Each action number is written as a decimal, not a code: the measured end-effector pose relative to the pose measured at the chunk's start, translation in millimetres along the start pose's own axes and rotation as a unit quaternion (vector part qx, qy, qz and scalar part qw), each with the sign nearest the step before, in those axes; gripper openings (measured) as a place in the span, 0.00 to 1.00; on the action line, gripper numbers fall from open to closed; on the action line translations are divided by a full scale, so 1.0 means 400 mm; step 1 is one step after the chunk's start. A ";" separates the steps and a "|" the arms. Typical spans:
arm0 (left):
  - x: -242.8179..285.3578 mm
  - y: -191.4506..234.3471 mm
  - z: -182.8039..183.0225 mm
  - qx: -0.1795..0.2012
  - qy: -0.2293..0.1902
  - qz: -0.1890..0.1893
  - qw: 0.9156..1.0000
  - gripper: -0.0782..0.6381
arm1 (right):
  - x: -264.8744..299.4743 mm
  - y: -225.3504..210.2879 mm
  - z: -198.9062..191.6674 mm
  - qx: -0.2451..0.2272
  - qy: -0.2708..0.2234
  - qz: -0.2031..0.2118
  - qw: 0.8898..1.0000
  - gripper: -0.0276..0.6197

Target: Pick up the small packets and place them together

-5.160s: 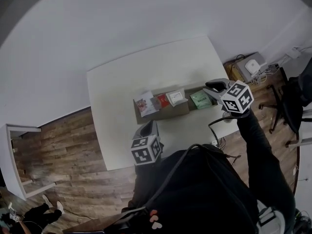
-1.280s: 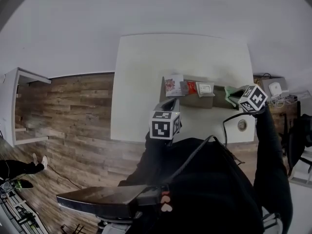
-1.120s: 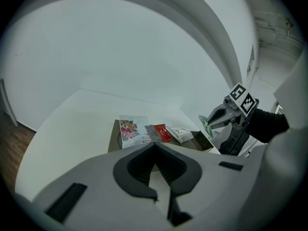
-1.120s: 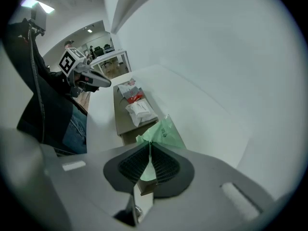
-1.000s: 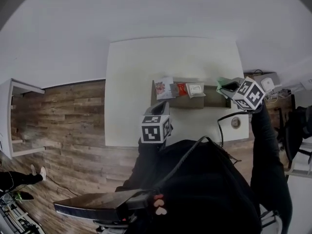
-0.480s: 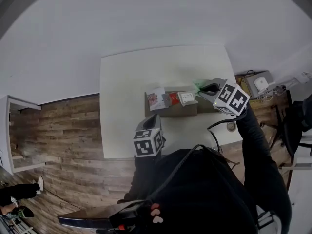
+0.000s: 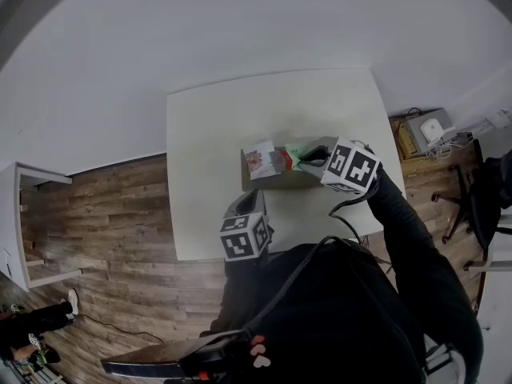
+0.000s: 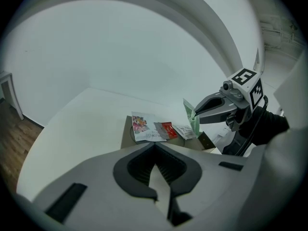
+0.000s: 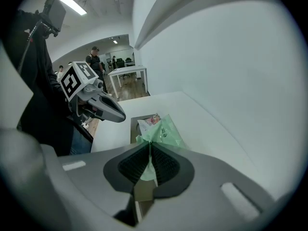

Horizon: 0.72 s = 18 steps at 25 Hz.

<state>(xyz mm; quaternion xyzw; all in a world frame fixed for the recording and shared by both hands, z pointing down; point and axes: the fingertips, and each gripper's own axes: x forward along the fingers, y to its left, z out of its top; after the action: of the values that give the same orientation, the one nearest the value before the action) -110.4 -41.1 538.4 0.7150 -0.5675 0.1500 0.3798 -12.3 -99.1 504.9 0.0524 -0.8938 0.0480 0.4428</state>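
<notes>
Over the cardboard tray (image 7: 276, 185), the right gripper (image 7: 302, 160) is clamping the green packet (image 7: 292, 151) above the other packets (image 8: 144, 127) lying together; seemingly only its release is remaining. At 7 o'clock, the left gripper (image 7: 242, 205) is idling, clenched empty.

No wording can be read: the print on the white packet (image 8: 143, 129) and the green packet (image 9: 167, 130) is too small, and the marker cubes (image 7: 242, 240) show only black-and-white squares.

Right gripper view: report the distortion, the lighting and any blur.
Right gripper view: fisheye bows the white wall and blackens the corners; a ceiling strip light glares upper left; the green packet in the right hand-held gripper looks slightly soft.
</notes>
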 end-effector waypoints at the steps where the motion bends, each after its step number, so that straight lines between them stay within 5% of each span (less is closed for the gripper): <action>1: 0.000 0.001 -0.002 -0.001 0.000 0.001 1.000 0.11 | 0.010 0.005 0.002 0.000 0.001 0.005 1.000 0.07; 18: -0.008 0.018 -0.018 -0.011 0.004 0.009 1.000 0.11 | 0.129 0.071 -0.005 -0.023 0.048 0.052 0.997 0.08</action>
<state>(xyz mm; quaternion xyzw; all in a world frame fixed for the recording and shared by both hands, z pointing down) -116.4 -34.2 543.8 0.7053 -0.5737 0.1498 0.3886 -45.7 -73.6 545.9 -0.0069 -0.8740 0.0532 0.4829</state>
